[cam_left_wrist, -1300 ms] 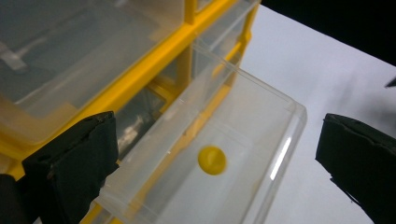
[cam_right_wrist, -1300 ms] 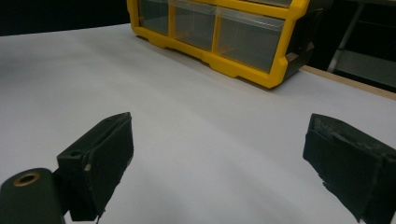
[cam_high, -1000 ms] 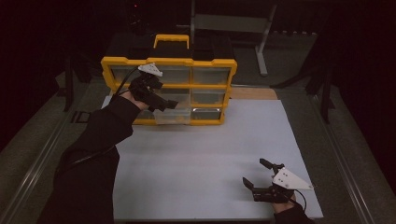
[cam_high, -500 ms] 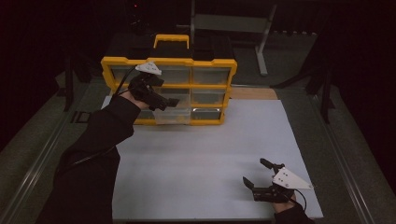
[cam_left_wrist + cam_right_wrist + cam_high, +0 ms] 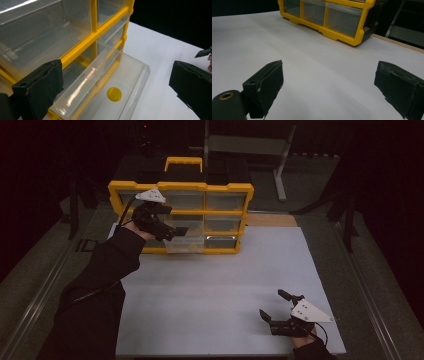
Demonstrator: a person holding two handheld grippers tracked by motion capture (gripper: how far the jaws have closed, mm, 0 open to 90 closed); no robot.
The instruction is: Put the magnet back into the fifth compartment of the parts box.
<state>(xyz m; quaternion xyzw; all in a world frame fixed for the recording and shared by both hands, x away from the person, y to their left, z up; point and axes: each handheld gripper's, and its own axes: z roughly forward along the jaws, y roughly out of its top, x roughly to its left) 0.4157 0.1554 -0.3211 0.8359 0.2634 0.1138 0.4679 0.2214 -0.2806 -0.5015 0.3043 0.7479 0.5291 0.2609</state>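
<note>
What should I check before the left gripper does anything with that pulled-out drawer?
1. Drawer pulled out of the organizer: ok, it juts forward from the bottom row.
2. Left gripper open: ok, its jaws stand wide apart at the drawer.
3. Drawer contents seen: ok, one yellow disc lies in the front section.
4. Divider in place: ok, upright across the drawer.
5. Right gripper out of the way: ok, open over the near right of the white table.
6. Drawer's rear section: cannot tell.
</note>
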